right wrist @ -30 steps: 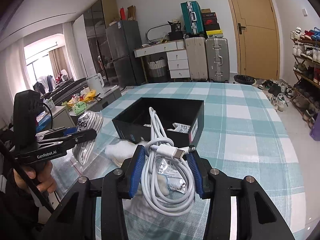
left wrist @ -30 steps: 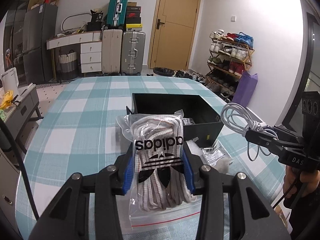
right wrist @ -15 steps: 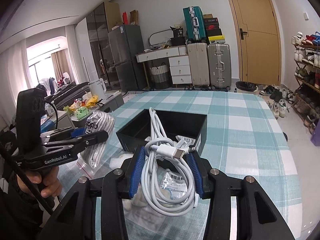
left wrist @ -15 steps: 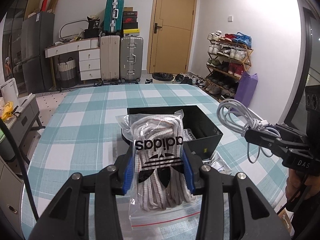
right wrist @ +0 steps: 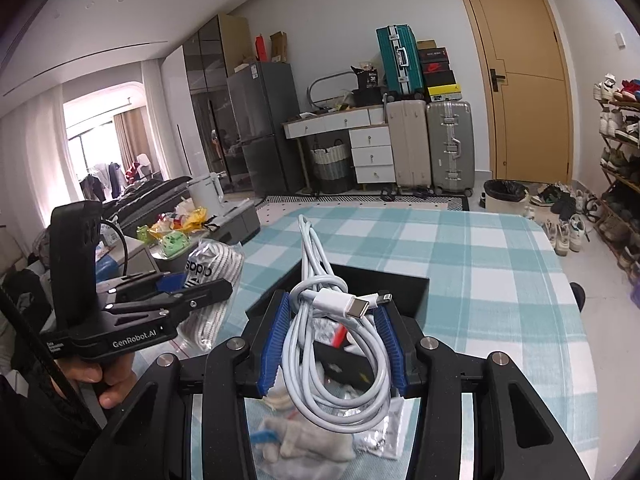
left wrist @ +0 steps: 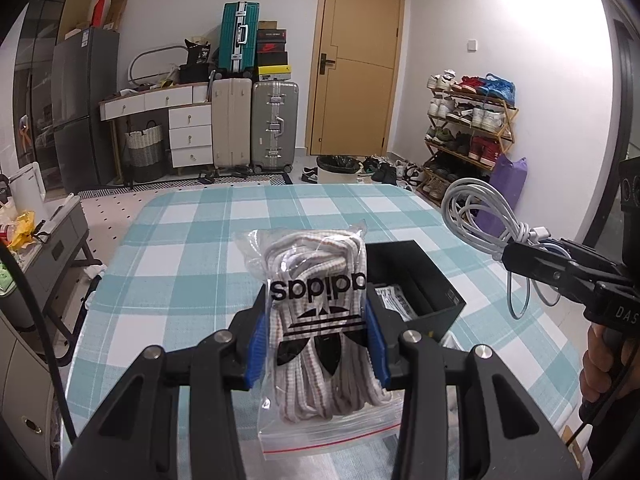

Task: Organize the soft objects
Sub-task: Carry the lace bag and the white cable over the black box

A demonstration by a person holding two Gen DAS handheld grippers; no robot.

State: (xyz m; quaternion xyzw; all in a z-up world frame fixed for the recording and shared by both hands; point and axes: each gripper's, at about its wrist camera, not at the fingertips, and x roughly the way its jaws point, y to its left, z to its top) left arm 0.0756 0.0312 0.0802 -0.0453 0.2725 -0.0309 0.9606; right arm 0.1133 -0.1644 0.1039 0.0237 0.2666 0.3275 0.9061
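The left gripper [left wrist: 318, 344] is clamped on a clear zip bag of white shoelaces [left wrist: 320, 320], its blue pads [left wrist: 256, 346] pressing the bag's sides; the printed logo shows upside down. The bag hangs above the table [left wrist: 180, 248], which wears a teal-and-white check cloth. Just behind the bag sits an open black box [left wrist: 424, 280], toward the table's right side, with white packets inside. At the right edge of the view the right gripper [left wrist: 520, 254] grips a coiled white cable [left wrist: 476, 216], held in the air over the table's right edge, with a hand [left wrist: 600, 364] on the handle below.
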